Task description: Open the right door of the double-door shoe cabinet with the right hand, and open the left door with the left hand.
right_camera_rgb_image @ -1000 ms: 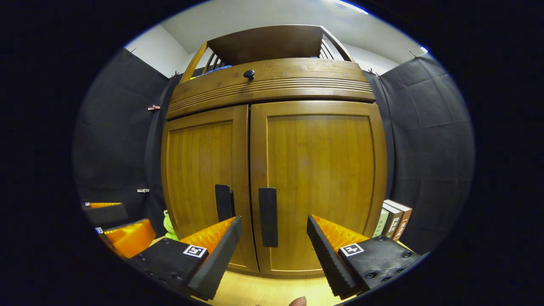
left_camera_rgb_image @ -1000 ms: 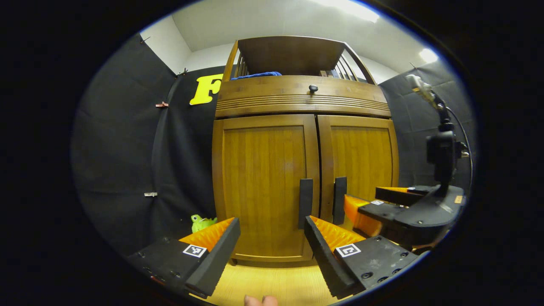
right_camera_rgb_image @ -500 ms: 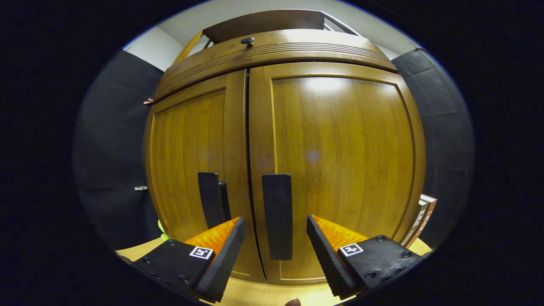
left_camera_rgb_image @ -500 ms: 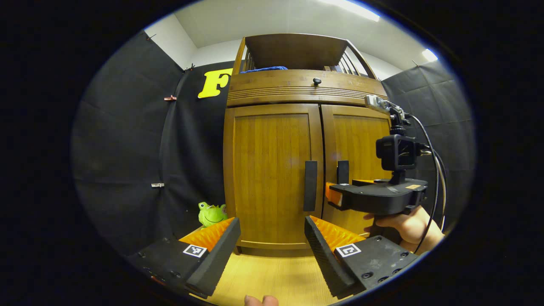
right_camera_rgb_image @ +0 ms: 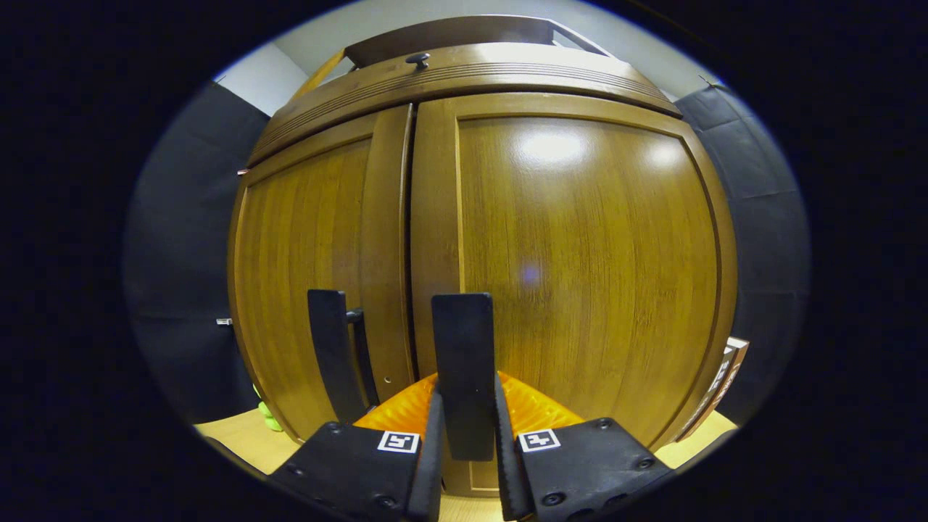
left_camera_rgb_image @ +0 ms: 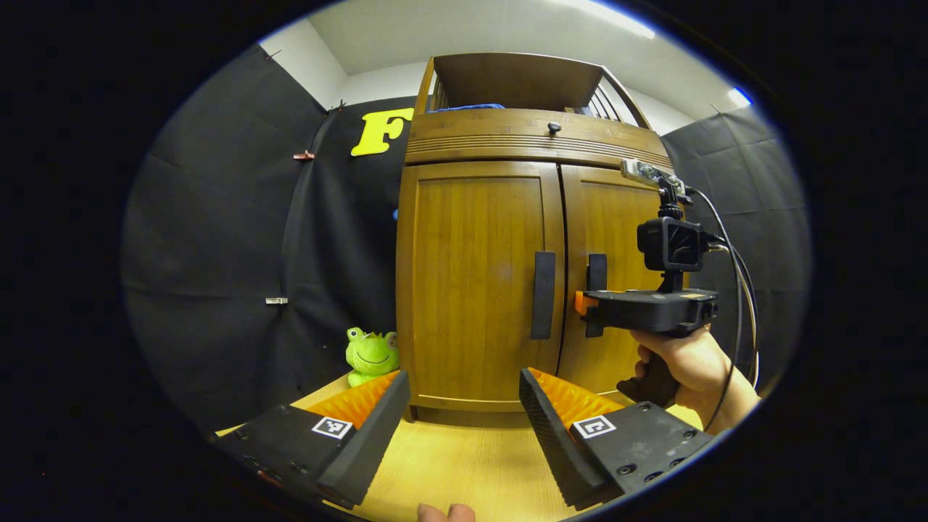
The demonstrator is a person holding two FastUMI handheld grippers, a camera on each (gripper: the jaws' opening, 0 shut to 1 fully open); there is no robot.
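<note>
While your right gripper (right_camera_rgb_image: 467, 435) is clamping the right door handle (right_camera_rgb_image: 464, 362) between its jaws, be pulling outward along the hinge arc; the left gripper (left_camera_rgb_image: 464, 406) is waiting wide, left door handle (left_camera_rgb_image: 543, 295) ahead.

Black housings on left gripper (left_camera_rgb_image: 464, 413), w/ square black-and-white markers and dark screws at 5 o'clock. Same markers and screws on right gripper (right_camera_rgb_image: 467, 435). Seen from left gripper view: black flat body, box camera on stalk at 12, thin cables looping at 3; bare hand (left_camera_rgb_image: 685, 362), no sleeve.
</note>
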